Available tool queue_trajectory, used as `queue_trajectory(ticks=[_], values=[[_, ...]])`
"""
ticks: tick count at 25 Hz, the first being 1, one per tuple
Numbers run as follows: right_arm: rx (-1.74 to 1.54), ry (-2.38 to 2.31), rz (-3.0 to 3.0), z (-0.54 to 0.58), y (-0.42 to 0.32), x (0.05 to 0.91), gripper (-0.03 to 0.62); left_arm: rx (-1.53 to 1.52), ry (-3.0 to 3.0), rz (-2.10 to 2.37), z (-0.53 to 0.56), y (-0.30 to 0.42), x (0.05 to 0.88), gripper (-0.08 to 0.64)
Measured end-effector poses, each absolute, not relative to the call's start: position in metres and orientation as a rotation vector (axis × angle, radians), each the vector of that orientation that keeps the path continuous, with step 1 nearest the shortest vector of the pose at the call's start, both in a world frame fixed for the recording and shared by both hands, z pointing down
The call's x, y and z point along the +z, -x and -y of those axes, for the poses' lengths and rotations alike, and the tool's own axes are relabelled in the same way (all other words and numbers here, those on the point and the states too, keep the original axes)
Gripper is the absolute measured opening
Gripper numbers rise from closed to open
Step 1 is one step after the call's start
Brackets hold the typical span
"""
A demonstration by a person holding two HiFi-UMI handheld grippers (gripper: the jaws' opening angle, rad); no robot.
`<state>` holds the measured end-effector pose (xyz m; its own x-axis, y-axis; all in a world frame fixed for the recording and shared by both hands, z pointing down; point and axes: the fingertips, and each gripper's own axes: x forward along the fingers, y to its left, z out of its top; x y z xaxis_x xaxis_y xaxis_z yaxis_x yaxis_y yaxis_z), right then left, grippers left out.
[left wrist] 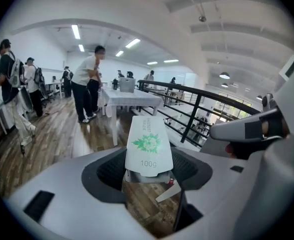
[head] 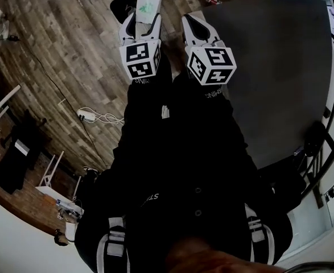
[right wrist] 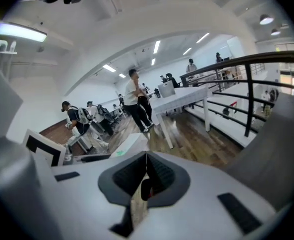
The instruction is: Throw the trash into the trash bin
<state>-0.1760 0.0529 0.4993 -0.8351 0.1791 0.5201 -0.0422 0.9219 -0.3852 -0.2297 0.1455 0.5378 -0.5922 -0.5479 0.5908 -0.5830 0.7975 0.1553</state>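
While our left gripper pinches it, the white packet stands tall out of the fingers, held out over the wooden floor.
We can read "100g" under a green flower print; the fine lines above it are too small to make out. Only the packet's bottom edge sits between the pads, so a quick swing could tip it or let it slide free. Right gripper rides alongside, its fingers pressed together on nothing. No bin that we can be sure of shows in any view, so let go too soon and this one lands on the boards. Dark grey worktop lies to our right, and people stand further off.
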Motion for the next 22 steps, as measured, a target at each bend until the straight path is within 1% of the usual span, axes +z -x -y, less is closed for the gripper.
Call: queue_trajectory(ticks=[10, 14, 22], values=[[0.465, 0.269, 2.352, -0.150, 0.269, 0.604, 0.015, 0.041, -0.612, 2.249, -0.261, 0.280, 0.649, 0.273], [0.449, 0.293, 2.279, -0.173, 0.287, 0.654, 0.015, 0.003, -0.549, 2.195, -0.286, 0.287, 0.699, 0.273], [0.441, 0.284, 2.193, -0.185, 0.304, 0.778, 0.015, -0.055, -0.498, 2.072, -0.296, 0.291, 0.842, 0.273]])
